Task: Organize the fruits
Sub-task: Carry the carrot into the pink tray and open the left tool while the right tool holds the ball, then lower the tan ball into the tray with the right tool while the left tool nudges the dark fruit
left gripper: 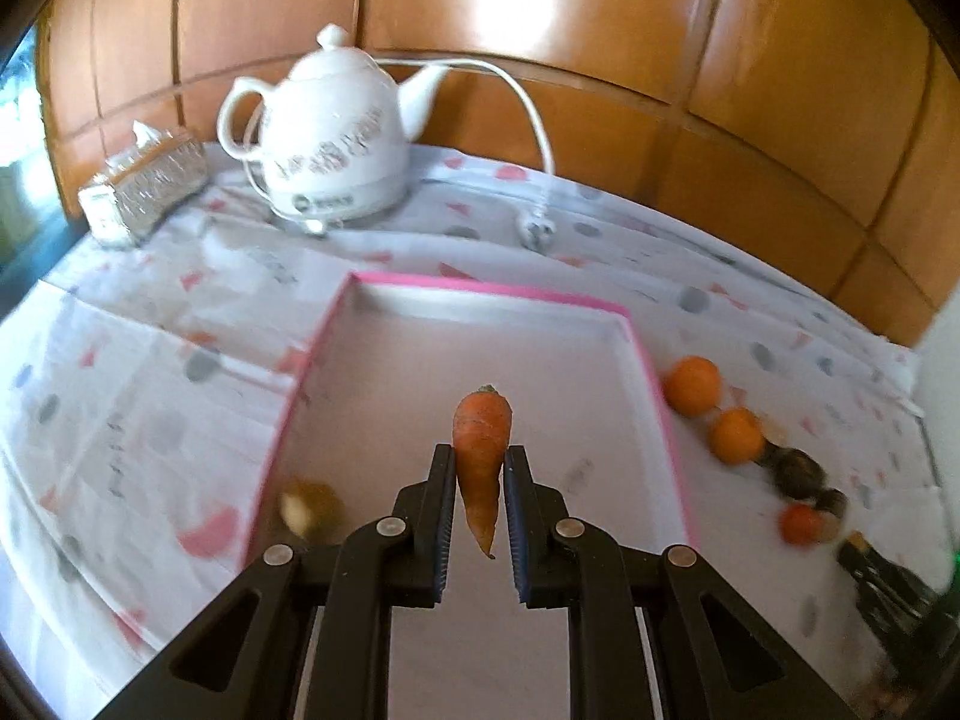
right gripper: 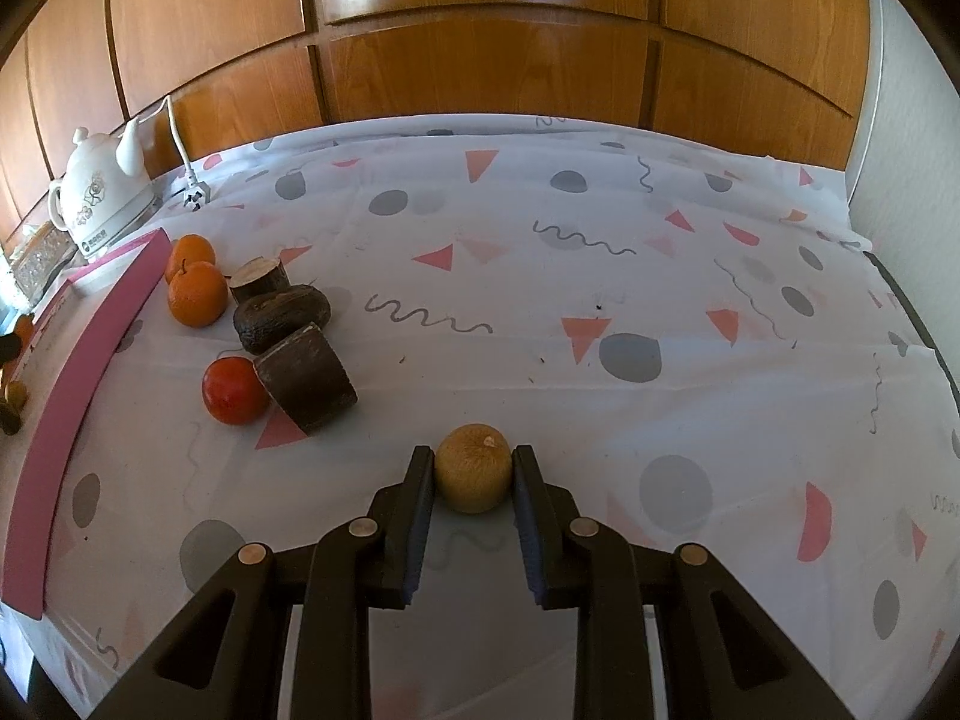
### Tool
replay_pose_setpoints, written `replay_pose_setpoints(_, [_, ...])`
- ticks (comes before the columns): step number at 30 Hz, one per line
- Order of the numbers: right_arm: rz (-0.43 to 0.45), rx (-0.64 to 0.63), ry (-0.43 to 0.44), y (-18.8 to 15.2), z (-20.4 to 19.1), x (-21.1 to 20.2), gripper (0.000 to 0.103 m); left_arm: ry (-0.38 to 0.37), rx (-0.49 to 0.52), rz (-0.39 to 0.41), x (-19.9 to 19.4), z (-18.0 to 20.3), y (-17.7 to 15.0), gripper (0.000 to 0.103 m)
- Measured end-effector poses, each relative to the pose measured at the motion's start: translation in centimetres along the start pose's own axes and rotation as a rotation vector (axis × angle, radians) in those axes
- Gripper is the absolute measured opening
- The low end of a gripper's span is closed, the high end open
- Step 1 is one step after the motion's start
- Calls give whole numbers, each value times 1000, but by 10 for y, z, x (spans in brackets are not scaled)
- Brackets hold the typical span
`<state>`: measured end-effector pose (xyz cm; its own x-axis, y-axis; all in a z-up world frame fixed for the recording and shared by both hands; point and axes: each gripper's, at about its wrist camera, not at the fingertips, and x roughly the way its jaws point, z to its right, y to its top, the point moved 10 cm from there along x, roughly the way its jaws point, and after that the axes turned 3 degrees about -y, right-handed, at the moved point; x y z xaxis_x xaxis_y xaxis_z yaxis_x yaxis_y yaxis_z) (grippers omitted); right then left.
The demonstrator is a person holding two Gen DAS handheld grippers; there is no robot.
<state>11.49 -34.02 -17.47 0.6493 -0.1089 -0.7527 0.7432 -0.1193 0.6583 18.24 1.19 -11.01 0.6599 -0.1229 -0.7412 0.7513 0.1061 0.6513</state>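
- One left gripper (left gripper: 478, 459), low in the centre of the left wrist view, has its jaws pinched on one carrot (left gripper: 480, 444); the carrot stands stem end up, its thin tip hanging between the jaws.
- The carrot is held above the pale floor of one pink-edged box (left gripper: 648, 360), which fills the middle of that view.
- One blurred yellowish round fruit (left gripper: 309, 510) shows at the lower left of the box; whether it lies inside cannot be told.
- One right gripper (right gripper: 472, 468), low in the centre of the right wrist view, has its jaws pressed against one tan round fruit (right gripper: 473, 468) resting on the tablecloth (right gripper: 600, 192).
- Left of centre in the right wrist view, just beside the box's pink wall, lies a cluster: two oranges (right gripper: 198, 294), one red tomato-like fruit (right gripper: 234, 390), one dark avocado-like fruit (right gripper: 282, 315) and two dark cut chunks (right gripper: 306, 381) with pale ends.
- The nearer chunk touches the red fruit; the farther chunk sits behind the dark fruit.
- One white kettle (left gripper: 336, 132) with one white cord stands in the upper left of the left wrist view, one tissue box (left gripper: 144, 186) left of it.
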Motion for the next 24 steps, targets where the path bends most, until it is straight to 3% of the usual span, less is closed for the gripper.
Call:
replay_pose_setpoints(8, [8,-10,-9,-1,0,0,26,52,-37,17,-2,-11,1,17])
replay_pose_setpoints(24, [1,-15,-36,-1,-1,-1,26,22,-23,33,-32,1,-29,28])
